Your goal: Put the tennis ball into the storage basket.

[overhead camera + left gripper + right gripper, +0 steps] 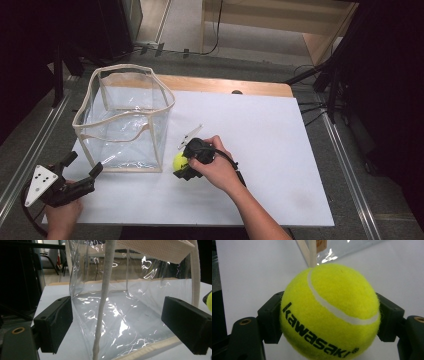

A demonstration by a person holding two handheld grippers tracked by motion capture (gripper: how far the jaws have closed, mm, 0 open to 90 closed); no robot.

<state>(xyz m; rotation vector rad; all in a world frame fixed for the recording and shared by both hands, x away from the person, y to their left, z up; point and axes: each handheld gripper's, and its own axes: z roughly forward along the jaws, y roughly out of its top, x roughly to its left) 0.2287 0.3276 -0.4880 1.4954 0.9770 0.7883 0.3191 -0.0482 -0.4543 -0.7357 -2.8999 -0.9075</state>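
Tennis ball point(329, 312) — clamped between right hand-held gripper point(186, 162) jaws, beside clear bag point(125, 120)

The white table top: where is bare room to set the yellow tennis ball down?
The white table top is bare right of the right gripper, out to its right edge, and along the near edge between the two hands. It is crowded at the left, where the clear plastic bag with cream trim stands, the yellow tennis ball beside it and the left gripper at its near corner.
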